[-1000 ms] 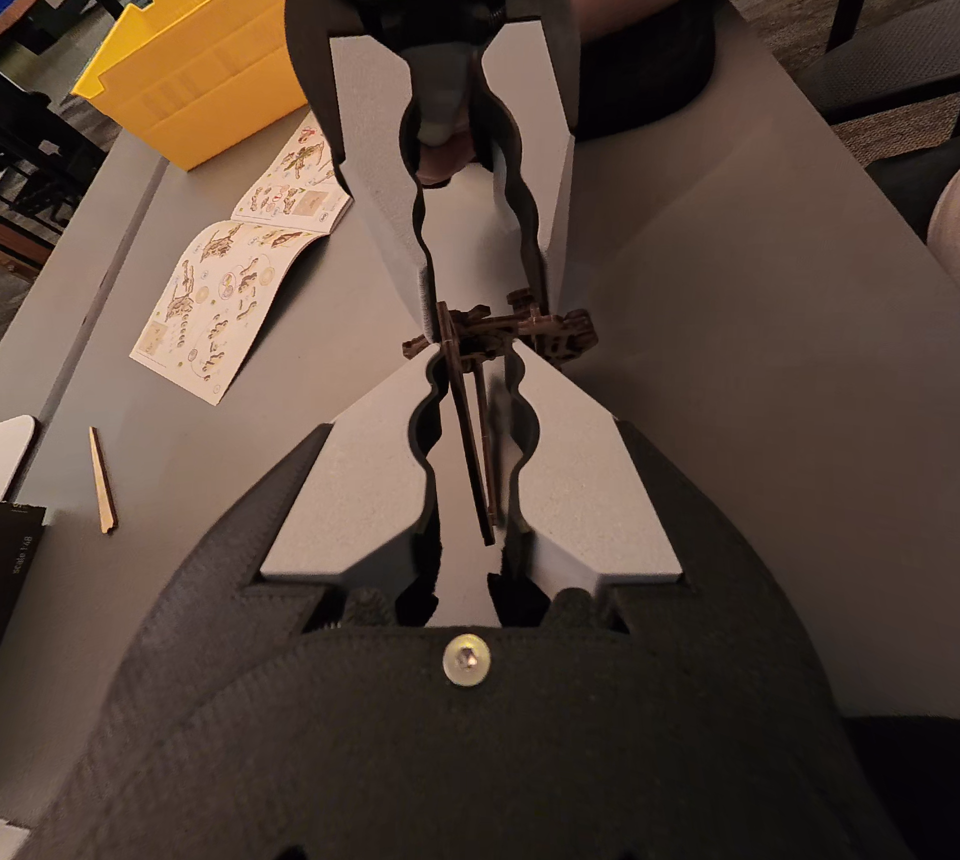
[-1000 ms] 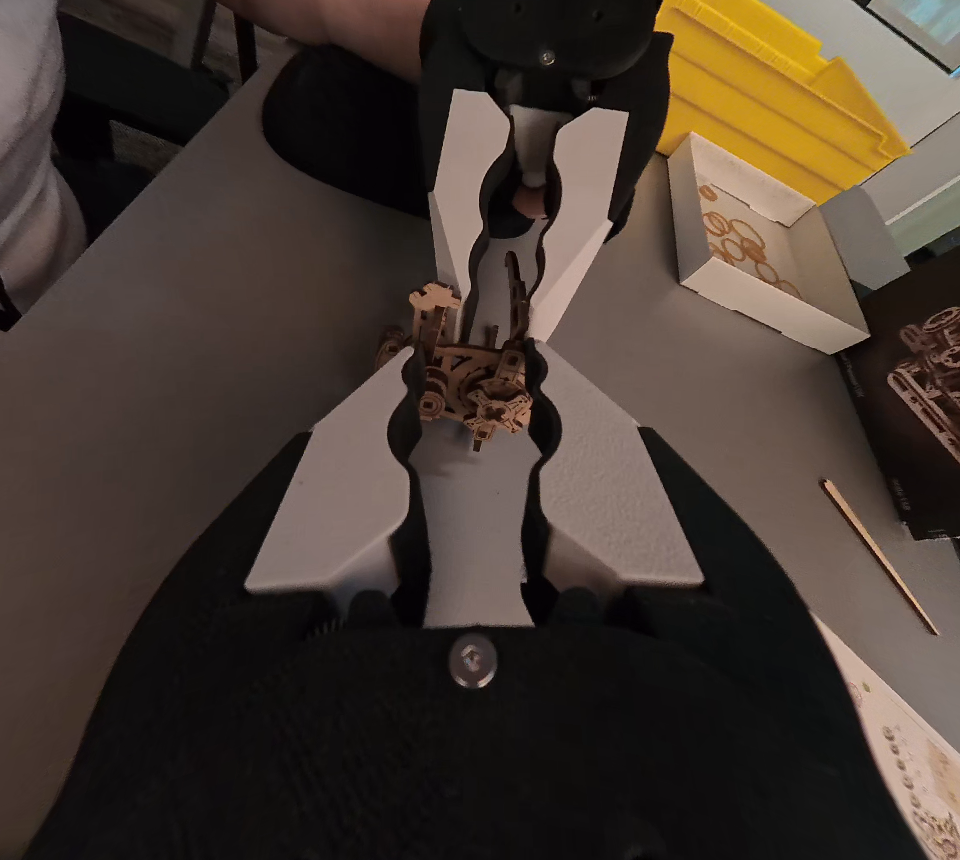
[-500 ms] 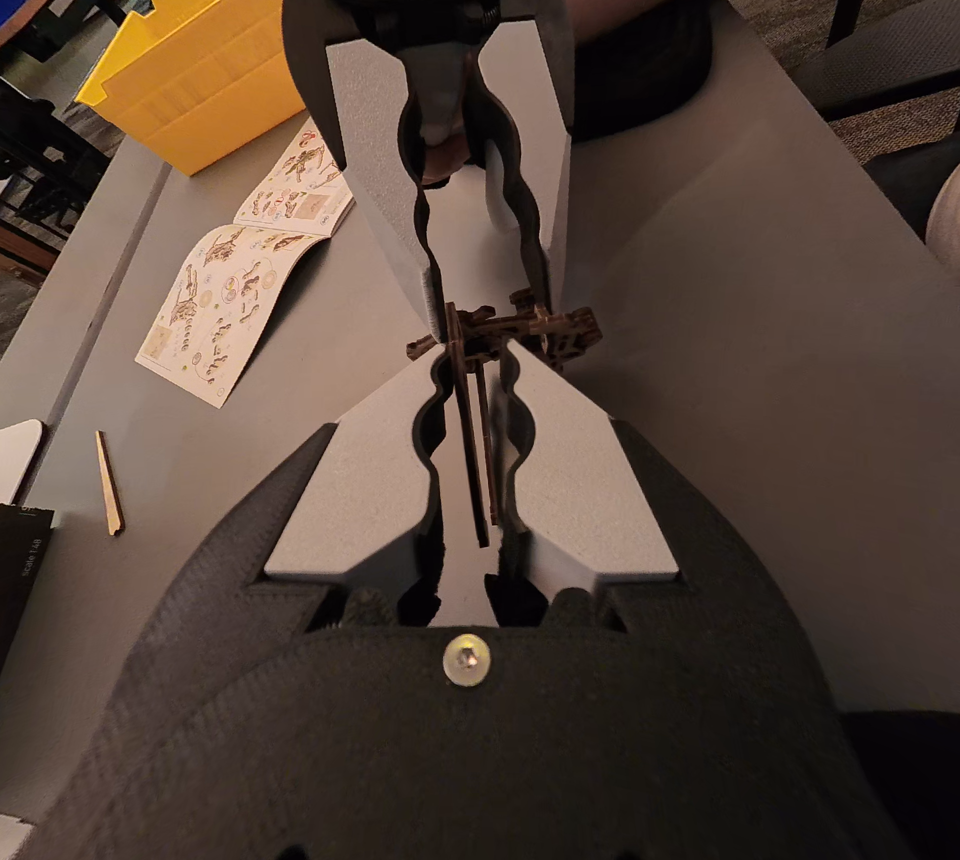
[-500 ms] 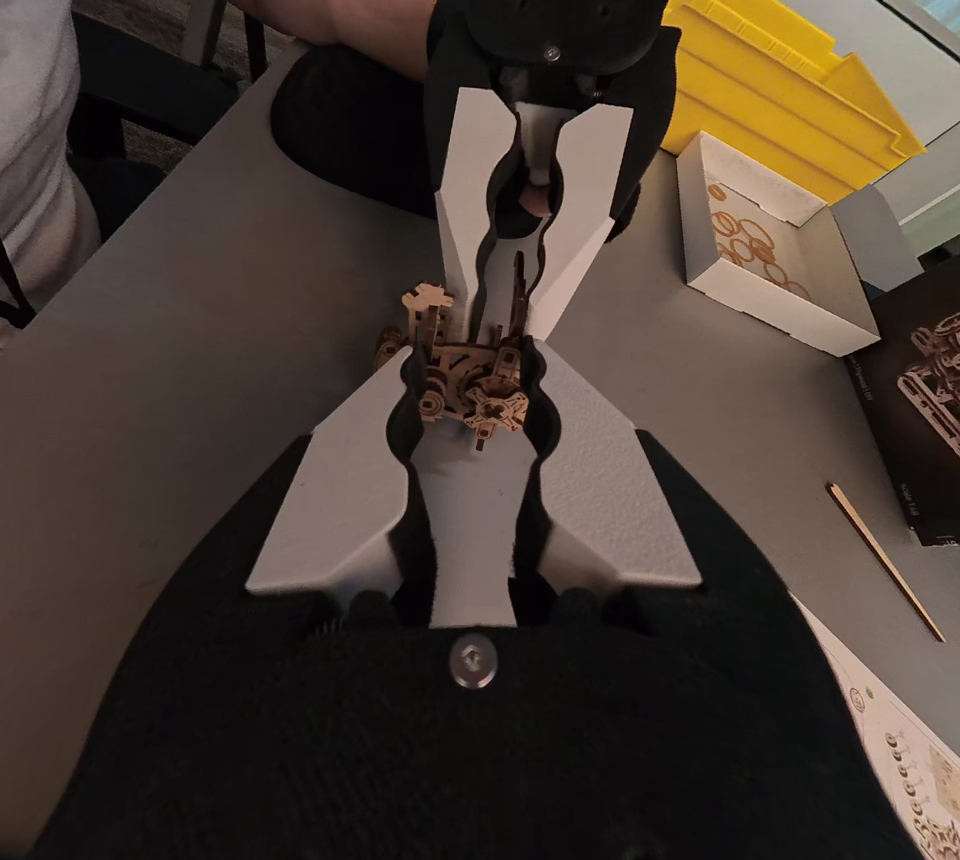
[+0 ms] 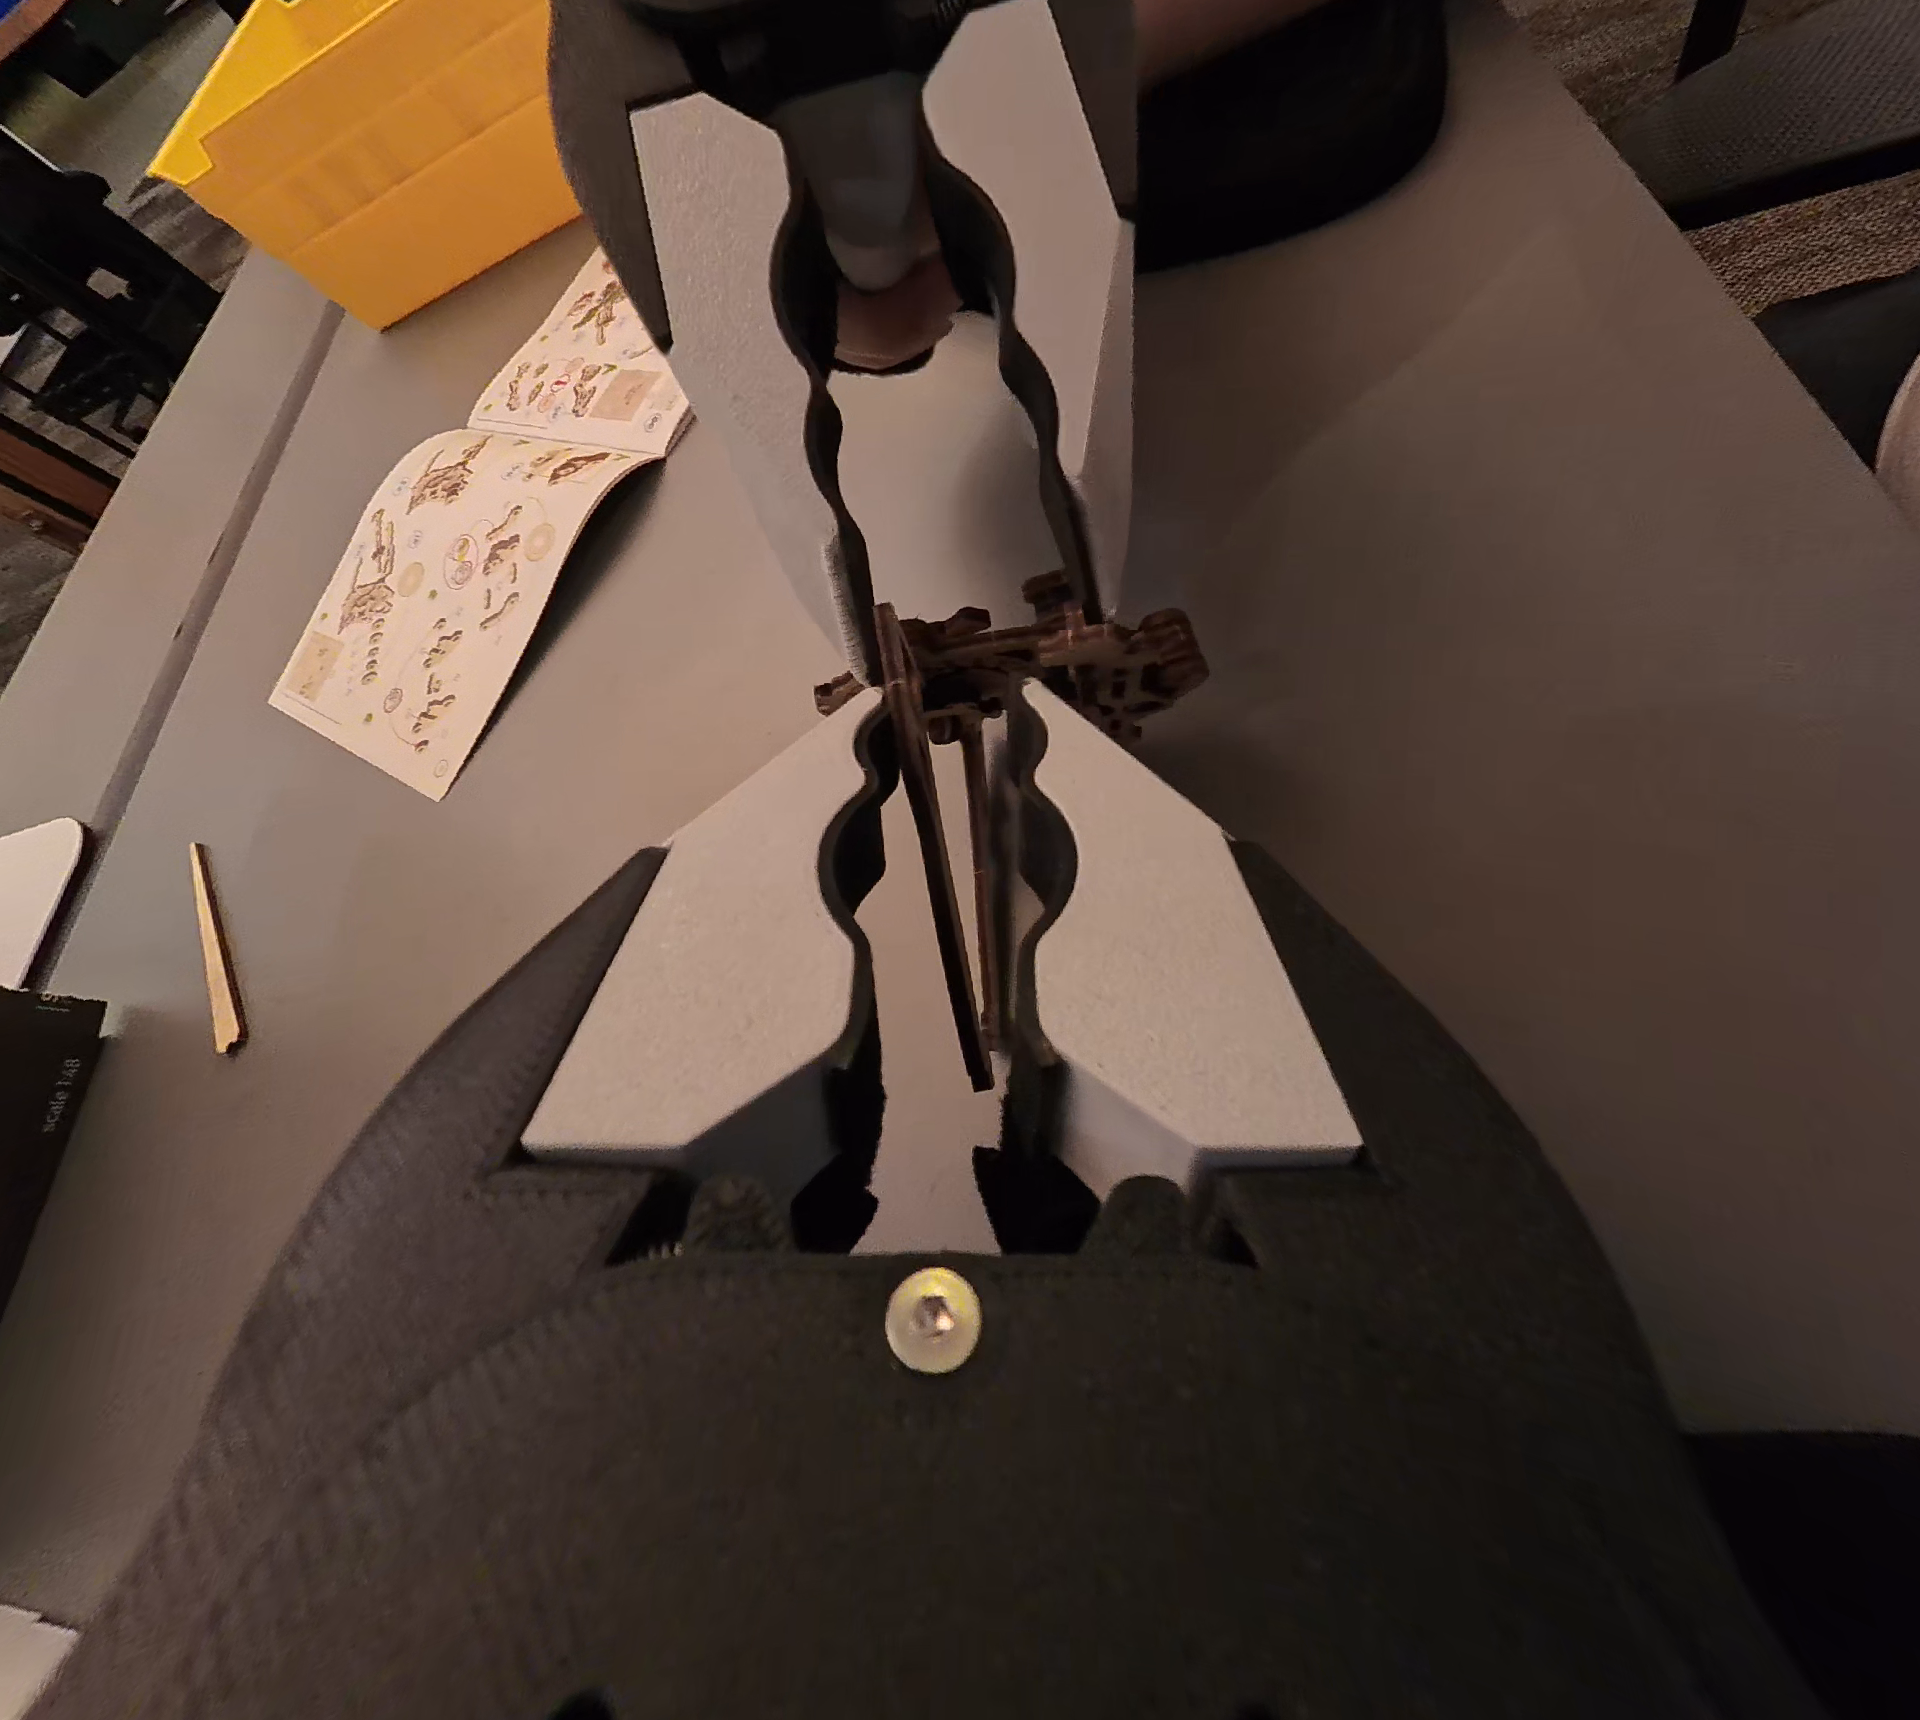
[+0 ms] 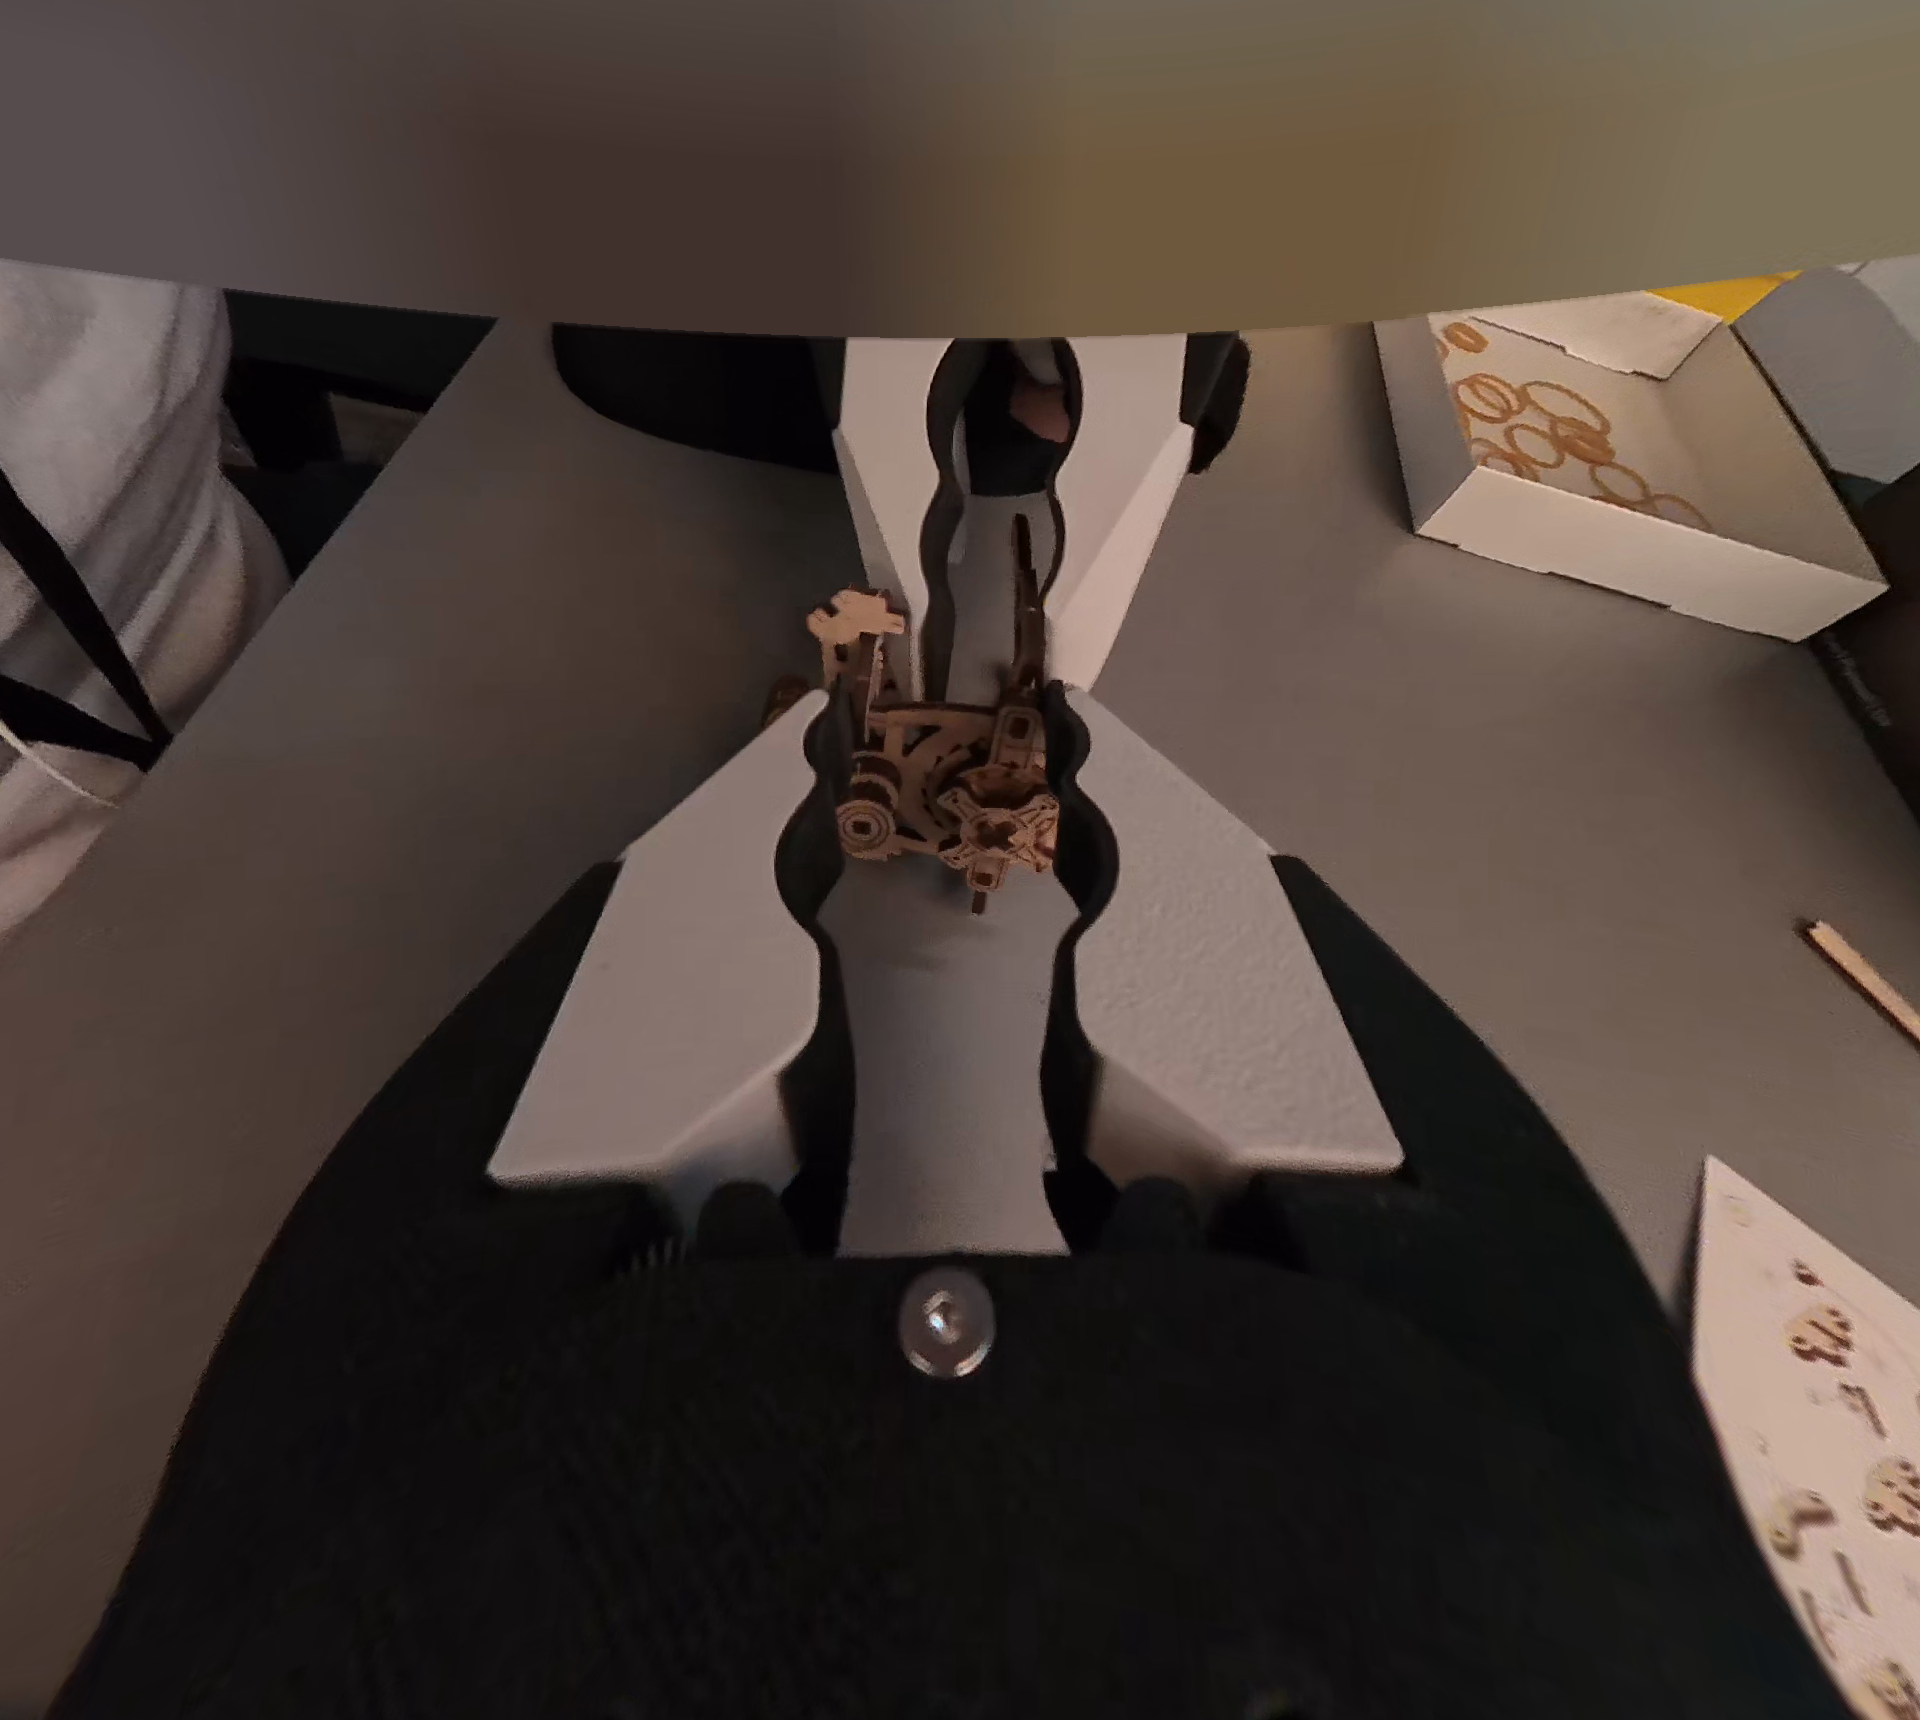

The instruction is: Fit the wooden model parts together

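My left gripper [image 5: 940,704] is shut on a thin flat wooden part [image 5: 940,891] that stands edge-on between its fingers. My right gripper [image 6: 943,714] is shut on a small wooden gear assembly [image 6: 951,787] held at its fingertips. The two grippers meet tip to tip just above the grey table [image 5: 1455,735]. The flat part touches the assembly [image 5: 1049,652]. In the left wrist view the right gripper [image 5: 977,621] comes in from the top. In the right wrist view the left gripper [image 6: 987,662] comes in from the top with the flat part [image 6: 1027,600]. The joint itself is hidden.
A yellow bin [image 5: 395,112] stands at the table's far left, with an open instruction booklet [image 5: 468,569] and a wooden stick [image 5: 216,943] near it. A white box of rubber rings [image 6: 1600,486] sits to the right. A black pad [image 5: 1288,143] lies under a forearm. Less than 4 cm separates the two grippers' tips.
Both grippers keep their hold, tips together. The right wrist view has tipped downward, so the white box sits higher in it. The right gripper leans slightly more in the left wrist view.
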Demonstrator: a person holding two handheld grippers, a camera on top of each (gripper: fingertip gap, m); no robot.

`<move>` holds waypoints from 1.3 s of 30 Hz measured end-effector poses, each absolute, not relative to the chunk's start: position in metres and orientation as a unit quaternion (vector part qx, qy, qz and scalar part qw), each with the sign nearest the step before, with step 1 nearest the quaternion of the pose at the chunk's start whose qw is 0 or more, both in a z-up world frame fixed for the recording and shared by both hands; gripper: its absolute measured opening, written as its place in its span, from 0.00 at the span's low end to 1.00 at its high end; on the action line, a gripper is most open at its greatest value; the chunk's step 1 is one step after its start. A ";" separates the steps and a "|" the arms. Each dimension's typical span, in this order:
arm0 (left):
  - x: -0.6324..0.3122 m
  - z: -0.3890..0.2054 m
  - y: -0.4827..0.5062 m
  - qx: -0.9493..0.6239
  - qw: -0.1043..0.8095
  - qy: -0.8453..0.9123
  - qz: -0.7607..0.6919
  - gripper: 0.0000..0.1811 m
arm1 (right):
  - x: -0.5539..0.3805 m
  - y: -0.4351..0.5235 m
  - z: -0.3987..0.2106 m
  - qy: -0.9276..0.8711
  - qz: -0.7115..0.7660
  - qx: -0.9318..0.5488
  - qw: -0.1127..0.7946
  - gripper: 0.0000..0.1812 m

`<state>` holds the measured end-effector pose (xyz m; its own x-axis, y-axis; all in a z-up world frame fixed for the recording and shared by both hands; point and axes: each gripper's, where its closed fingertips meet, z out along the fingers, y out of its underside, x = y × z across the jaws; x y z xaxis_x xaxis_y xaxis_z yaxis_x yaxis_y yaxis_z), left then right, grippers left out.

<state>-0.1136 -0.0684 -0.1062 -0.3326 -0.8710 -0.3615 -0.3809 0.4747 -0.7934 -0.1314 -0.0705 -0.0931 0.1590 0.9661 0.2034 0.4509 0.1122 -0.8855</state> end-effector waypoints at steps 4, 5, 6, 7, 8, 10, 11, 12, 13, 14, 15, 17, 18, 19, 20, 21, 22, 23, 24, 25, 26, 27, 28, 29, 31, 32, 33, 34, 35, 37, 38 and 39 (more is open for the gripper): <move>-0.113 -0.107 -0.067 -0.416 0.405 0.757 -0.300 0.11 | -0.131 -0.068 -0.093 -0.573 0.289 -0.614 0.460 0.20; -0.113 -0.106 -0.067 -0.417 0.404 0.756 -0.302 0.11 | -0.131 -0.068 -0.092 -0.577 0.284 -0.611 0.463 0.20; -0.113 -0.106 -0.067 -0.416 0.405 0.756 -0.303 0.10 | -0.131 -0.069 -0.092 -0.582 0.277 -0.607 0.465 0.20; -0.113 -0.106 -0.068 -0.414 0.406 0.757 -0.303 0.10 | -0.131 -0.070 -0.092 -0.586 0.273 -0.605 0.464 0.20; -0.113 -0.105 -0.068 -0.412 0.406 0.757 -0.302 0.10 | -0.131 -0.070 -0.092 -0.589 0.272 -0.604 0.463 0.20; -0.114 -0.105 -0.069 -0.411 0.407 0.758 -0.301 0.10 | -0.131 -0.071 -0.092 -0.591 0.268 -0.603 0.464 0.19; -0.114 -0.105 -0.069 -0.410 0.408 0.758 -0.302 0.09 | -0.132 -0.071 -0.092 -0.592 0.267 -0.602 0.465 0.19; -0.114 -0.105 -0.069 -0.411 0.407 0.758 -0.303 0.09 | -0.132 -0.071 -0.092 -0.592 0.265 -0.602 0.466 0.19; -0.114 -0.105 -0.068 -0.412 0.407 0.757 -0.302 0.09 | -0.132 -0.071 -0.092 -0.589 0.266 -0.604 0.466 0.19; -0.114 -0.105 -0.068 -0.412 0.407 0.758 -0.301 0.09 | -0.132 -0.070 -0.092 -0.587 0.268 -0.606 0.464 0.19; -0.114 -0.105 -0.068 -0.412 0.407 0.758 -0.300 0.09 | -0.132 -0.070 -0.092 -0.585 0.270 -0.608 0.464 0.19; -0.114 -0.105 -0.068 -0.412 0.407 0.758 -0.300 0.09 | -0.132 -0.070 -0.092 -0.586 0.268 -0.608 0.465 0.19; -0.114 -0.105 -0.068 -0.411 0.407 0.758 -0.300 0.09 | -0.132 -0.071 -0.092 -0.587 0.268 -0.606 0.465 0.19; -0.114 -0.104 -0.068 -0.411 0.408 0.758 -0.300 0.09 | -0.133 -0.071 -0.092 -0.587 0.268 -0.605 0.465 0.19; -0.114 -0.105 -0.068 -0.411 0.407 0.758 -0.300 0.09 | -0.133 -0.071 -0.092 -0.587 0.266 -0.606 0.466 0.19; -0.114 -0.105 -0.068 -0.411 0.407 0.758 -0.300 0.09 | -0.132 -0.071 -0.092 -0.588 0.266 -0.606 0.465 0.19; -0.115 -0.104 -0.068 -0.411 0.407 0.758 -0.300 0.08 | -0.133 -0.071 -0.092 -0.588 0.267 -0.605 0.466 0.19; -0.115 -0.105 -0.068 -0.411 0.407 0.759 -0.299 0.08 | -0.133 -0.071 -0.092 -0.586 0.271 -0.607 0.463 0.19; -0.115 -0.105 -0.067 -0.412 0.407 0.759 -0.298 0.08 | -0.133 -0.071 -0.093 -0.581 0.281 -0.611 0.459 0.20; -0.115 -0.106 -0.067 -0.413 0.407 0.759 -0.298 0.09 | -0.132 -0.070 -0.093 -0.578 0.286 -0.611 0.459 0.20; -0.114 -0.106 -0.066 -0.416 0.405 0.758 -0.298 0.10 | -0.132 -0.069 -0.093 -0.577 0.282 -0.611 0.463 0.20; -0.114 -0.106 -0.066 -0.417 0.405 0.756 -0.299 0.10 | -0.132 -0.069 -0.093 -0.576 0.283 -0.613 0.461 0.20; -0.114 -0.107 -0.066 -0.419 0.405 0.756 -0.298 0.10 | -0.131 -0.068 -0.093 -0.572 0.285 -0.616 0.460 0.20; -0.114 -0.107 -0.065 -0.421 0.405 0.755 -0.299 0.10 | -0.131 -0.068 -0.093 -0.572 0.283 -0.616 0.461 0.20; -0.113 -0.107 -0.064 -0.424 0.406 0.753 -0.297 0.10 | -0.132 -0.067 -0.093 -0.573 0.273 -0.616 0.466 0.20; -0.113 -0.107 -0.064 -0.424 0.407 0.753 -0.295 0.10 | -0.132 -0.067 -0.093 -0.573 0.270 -0.618 0.467 0.20; -0.113 -0.107 -0.064 -0.425 0.408 0.753 -0.294 0.09 | -0.132 -0.067 -0.093 -0.571 0.267 -0.620 0.466 0.20; -0.113 -0.107 -0.063 -0.426 0.409 0.752 -0.293 0.09 | -0.133 -0.066 -0.093 -0.571 0.260 -0.621 0.469 0.20; -0.112 -0.107 -0.062 -0.429 0.409 0.751 -0.291 0.09 | -0.133 -0.065 -0.093 -0.569 0.256 -0.623 0.471 0.20; -0.112 -0.107 -0.060 -0.433 0.410 0.749 -0.289 0.09 | -0.133 -0.064 -0.093 -0.561 0.255 -0.632 0.470 0.20; -0.112 -0.107 -0.059 -0.436 0.409 0.747 -0.290 0.09 | -0.133 -0.063 -0.093 -0.556 0.255 -0.636 0.471 0.20; -0.112 -0.107 -0.059 -0.438 0.408 0.747 -0.289 0.10 | -0.133 -0.061 -0.093 -0.552 0.252 -0.640 0.471 0.20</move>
